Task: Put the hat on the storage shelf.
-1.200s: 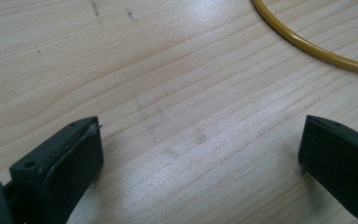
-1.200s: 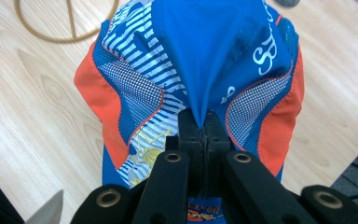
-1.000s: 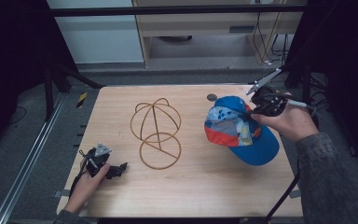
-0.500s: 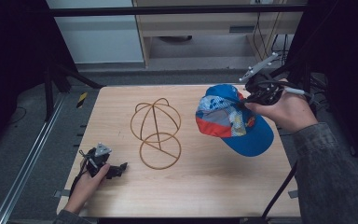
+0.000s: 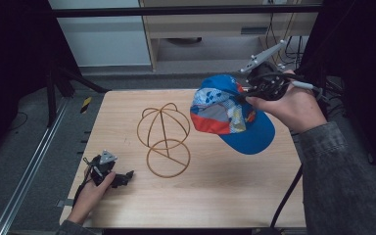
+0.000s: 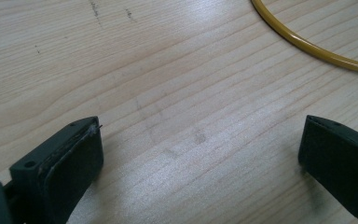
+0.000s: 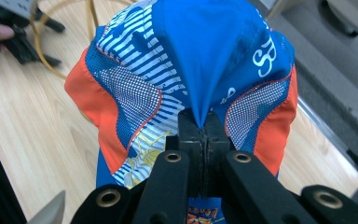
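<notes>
Right gripper (image 5: 247, 94) holds cap (image 5: 225, 112) tilted, brim toward the person.

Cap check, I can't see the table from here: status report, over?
Right gripper shut on cap, cap lifted off table. Left gripper open, resting on table. Wire stand beside cap, nothing between.

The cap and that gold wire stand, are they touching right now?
Apart. The high view shows the cap lifted clear in the right gripper, with bare tabletop between it and the wire stand.
</notes>
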{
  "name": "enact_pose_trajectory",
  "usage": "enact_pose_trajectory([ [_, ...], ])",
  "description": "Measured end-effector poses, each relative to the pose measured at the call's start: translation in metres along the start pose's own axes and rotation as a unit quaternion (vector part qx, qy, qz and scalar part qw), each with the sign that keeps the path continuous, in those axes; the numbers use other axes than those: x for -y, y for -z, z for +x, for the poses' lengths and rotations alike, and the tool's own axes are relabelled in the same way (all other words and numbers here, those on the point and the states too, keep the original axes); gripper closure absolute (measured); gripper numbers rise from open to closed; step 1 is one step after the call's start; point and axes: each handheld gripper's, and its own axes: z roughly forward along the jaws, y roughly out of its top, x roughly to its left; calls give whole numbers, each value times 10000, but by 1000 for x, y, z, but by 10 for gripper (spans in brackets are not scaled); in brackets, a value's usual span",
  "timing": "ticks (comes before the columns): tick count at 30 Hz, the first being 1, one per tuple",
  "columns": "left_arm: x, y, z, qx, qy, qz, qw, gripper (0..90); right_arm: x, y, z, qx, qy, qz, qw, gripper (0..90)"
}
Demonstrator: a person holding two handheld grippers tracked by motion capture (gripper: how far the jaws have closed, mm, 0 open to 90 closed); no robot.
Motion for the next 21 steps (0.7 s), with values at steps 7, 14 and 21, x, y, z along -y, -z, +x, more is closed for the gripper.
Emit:
enact_pose_trajectory([
  [7, 0, 0, 0, 0, 2, -3, 10000, 0, -23, -6, 16, -106, 211, -230, 9995, 897],
  [14, 0, 0, 0, 4, 19, -21, 10000, 0, -44, -13, 29, -189, 409, -316, 9985, 897],
  [21, 0, 0, 0, -3, 7, -8, 10000, 0, -66, -29, 44, -345, 534, -495, 9967, 897],
])
